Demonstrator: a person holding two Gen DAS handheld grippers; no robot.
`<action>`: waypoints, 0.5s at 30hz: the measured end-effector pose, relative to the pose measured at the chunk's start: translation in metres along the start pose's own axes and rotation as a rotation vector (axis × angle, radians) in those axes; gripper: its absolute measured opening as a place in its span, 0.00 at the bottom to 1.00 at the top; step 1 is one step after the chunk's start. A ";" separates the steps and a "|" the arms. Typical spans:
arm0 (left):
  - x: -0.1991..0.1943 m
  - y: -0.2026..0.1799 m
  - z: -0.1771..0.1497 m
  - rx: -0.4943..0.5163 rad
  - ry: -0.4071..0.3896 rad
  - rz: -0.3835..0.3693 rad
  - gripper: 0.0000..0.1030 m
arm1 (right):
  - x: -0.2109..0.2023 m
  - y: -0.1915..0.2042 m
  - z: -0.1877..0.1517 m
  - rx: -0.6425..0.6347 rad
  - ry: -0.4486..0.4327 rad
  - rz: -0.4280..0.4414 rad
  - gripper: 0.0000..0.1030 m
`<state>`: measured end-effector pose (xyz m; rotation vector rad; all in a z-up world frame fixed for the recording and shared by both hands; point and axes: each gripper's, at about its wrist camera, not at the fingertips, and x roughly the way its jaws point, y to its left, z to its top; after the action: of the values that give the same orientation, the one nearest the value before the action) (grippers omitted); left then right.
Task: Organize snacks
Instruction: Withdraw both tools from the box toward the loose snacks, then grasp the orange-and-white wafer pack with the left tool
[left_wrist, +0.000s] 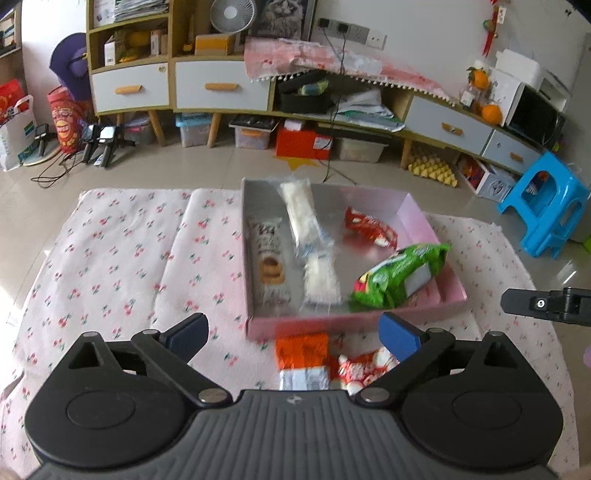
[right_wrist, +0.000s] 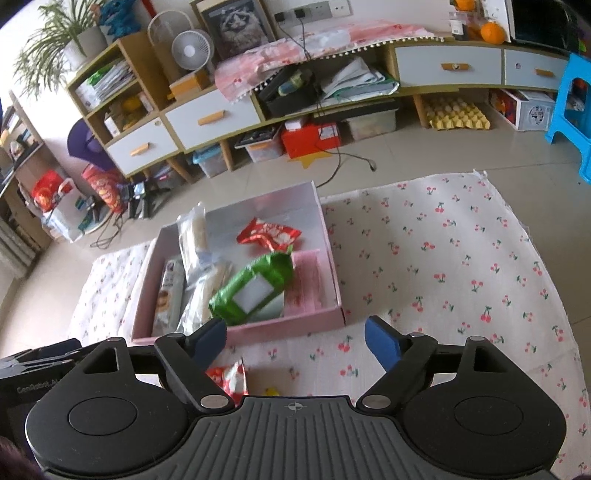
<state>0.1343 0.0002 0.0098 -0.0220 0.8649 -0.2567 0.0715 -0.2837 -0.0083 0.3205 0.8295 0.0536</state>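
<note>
A pink box (left_wrist: 436, 236) (right_wrist: 325, 236) lies on the cherry-print cloth. Inside it are a green packet (left_wrist: 399, 275) (right_wrist: 255, 288), a red packet (left_wrist: 369, 227) (right_wrist: 267, 232), two clear white packets (left_wrist: 303, 218) (right_wrist: 192, 236) and a biscuit packet (left_wrist: 269, 262) (right_wrist: 168, 291). My left gripper (left_wrist: 295, 336) is open just in front of the box, above an orange packet (left_wrist: 302, 352) and a red-white packet (left_wrist: 360, 369) on the cloth. My right gripper (right_wrist: 295, 341) is open with nothing between its fingers, near the box's front right corner. A red-white packet (right_wrist: 231, 376) lies under its left finger.
A cherry-print cloth (left_wrist: 122, 258) (right_wrist: 443, 258) covers the floor. Low cabinets (left_wrist: 221, 88) (right_wrist: 443, 66) with bins and boxes underneath line the wall behind. A blue plastic stool (left_wrist: 543, 210) (right_wrist: 572, 110) stands to the right. The right gripper's black body (left_wrist: 546, 304) shows at the left wrist view's edge.
</note>
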 end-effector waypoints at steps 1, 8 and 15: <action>0.000 0.001 -0.003 0.000 0.002 0.005 0.97 | 0.000 0.000 -0.002 -0.004 0.003 0.003 0.82; 0.007 0.010 -0.027 -0.057 0.051 0.023 0.99 | 0.005 0.001 -0.018 -0.033 0.029 0.012 0.88; 0.021 0.012 -0.041 -0.091 0.107 0.024 0.99 | 0.016 0.007 -0.031 -0.123 0.057 -0.028 0.89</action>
<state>0.1192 0.0106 -0.0345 -0.0828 0.9823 -0.1976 0.0598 -0.2660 -0.0373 0.1918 0.8833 0.0875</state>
